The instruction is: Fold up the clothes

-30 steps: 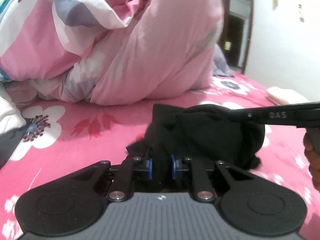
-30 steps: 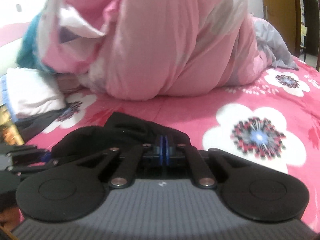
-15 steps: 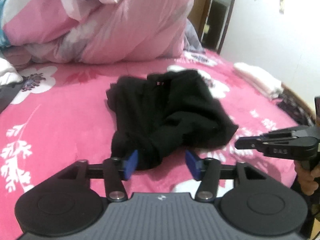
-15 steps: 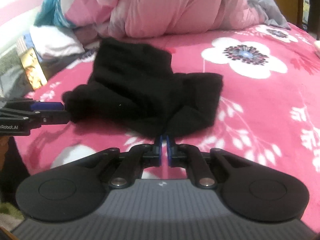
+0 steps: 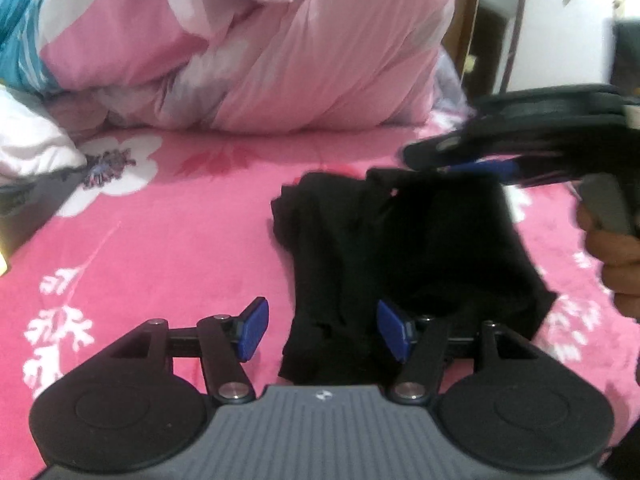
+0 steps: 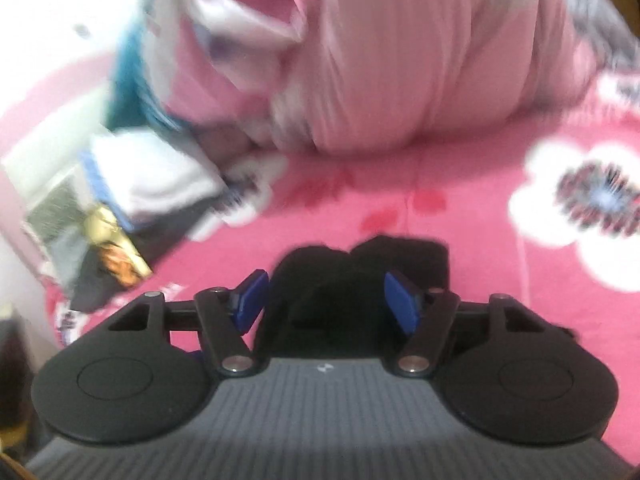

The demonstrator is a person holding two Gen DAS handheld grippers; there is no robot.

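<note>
black garment [image 5: 404,256] lies bunched on the pink bed [image 5: 168,240], barely folded. left gripper [image 5: 322,330] gapes, gripping nothing; right gripper [image 6: 326,300], jaws just opening, empty. most folding remains.

This is a bedroom in a home. A bed takes up nearly all of both views, spread with a bright pink sheet [image 5: 168,248] printed with large white flowers and red leaves. A bulky pink and white duvet [image 5: 288,52] is heaped at the far side of the bed, with a strip of teal fabric [image 5: 16,40] at its left edge. A stack of folded white laundry [image 6: 160,184] lies by the bed's left edge. Behind the bed stand a dark wooden door frame [image 5: 516,28] and a plain white wall [image 5: 560,40] with something small hung on it.
</note>
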